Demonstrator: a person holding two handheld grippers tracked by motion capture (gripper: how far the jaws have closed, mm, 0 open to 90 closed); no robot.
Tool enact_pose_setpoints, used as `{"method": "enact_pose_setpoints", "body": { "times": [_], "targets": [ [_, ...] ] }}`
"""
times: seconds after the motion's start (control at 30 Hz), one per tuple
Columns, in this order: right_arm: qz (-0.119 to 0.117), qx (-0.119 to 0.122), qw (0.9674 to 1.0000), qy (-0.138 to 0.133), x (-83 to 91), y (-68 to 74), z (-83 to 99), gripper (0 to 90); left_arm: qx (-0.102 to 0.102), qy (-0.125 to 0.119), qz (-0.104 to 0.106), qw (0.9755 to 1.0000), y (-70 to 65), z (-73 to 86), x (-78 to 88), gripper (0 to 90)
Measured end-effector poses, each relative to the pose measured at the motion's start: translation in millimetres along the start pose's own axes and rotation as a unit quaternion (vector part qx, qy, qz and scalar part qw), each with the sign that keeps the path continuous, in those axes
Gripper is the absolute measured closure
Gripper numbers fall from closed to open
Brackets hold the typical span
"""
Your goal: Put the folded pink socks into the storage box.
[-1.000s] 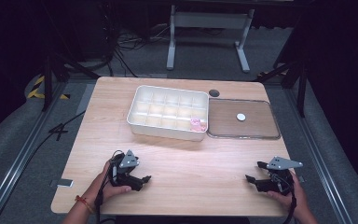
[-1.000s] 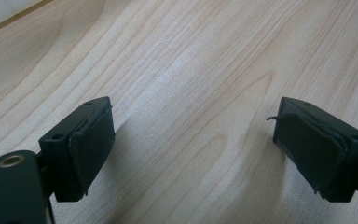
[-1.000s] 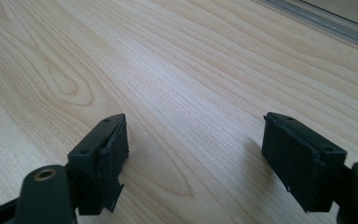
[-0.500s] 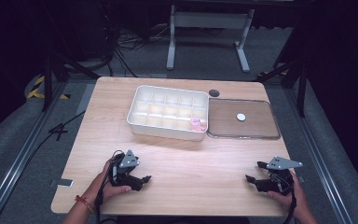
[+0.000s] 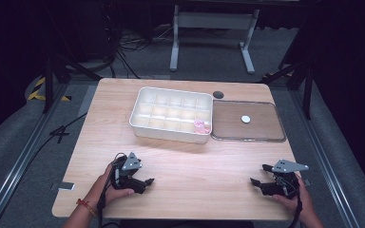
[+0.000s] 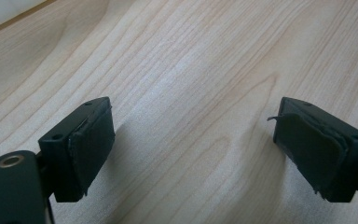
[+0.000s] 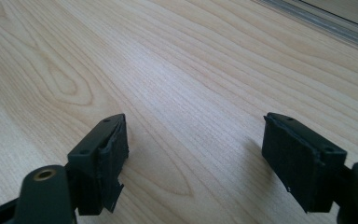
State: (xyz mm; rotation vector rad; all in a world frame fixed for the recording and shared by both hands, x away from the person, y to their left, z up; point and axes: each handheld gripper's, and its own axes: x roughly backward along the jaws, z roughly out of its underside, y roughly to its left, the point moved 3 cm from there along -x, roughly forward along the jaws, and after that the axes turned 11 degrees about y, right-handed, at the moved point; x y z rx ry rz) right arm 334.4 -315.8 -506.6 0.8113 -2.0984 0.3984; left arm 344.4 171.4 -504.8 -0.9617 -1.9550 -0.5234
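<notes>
the white compartment tray [image 5: 171, 114] sits at the frame's centre, a pink piece [image 5: 200, 126] in its lower-right cell, the clear lid [image 5: 266, 135] touching its right side. best reach in slowly from below. left gripper [image 5: 148, 181] and right gripper [image 5: 255, 182] rest low on the table [image 5: 195, 161], fingers [image 6: 91, 140] spread, empty.

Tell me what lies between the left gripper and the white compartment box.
Bare wood in the high view: nothing between the left gripper and the white compartment box.
</notes>
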Motion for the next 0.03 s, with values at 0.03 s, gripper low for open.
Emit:
{"method": "enact_pose_setpoints", "body": {
  "times": [0.03],
  "targets": [
    [0.000, 0.000, 1.0000, 0.000, 0.0, 0.0, 0.0, 23.0, 0.000, 0.000, 0.001, 1.0000, 0.0, 0.0, -0.1, 12.5]
  ]
}}
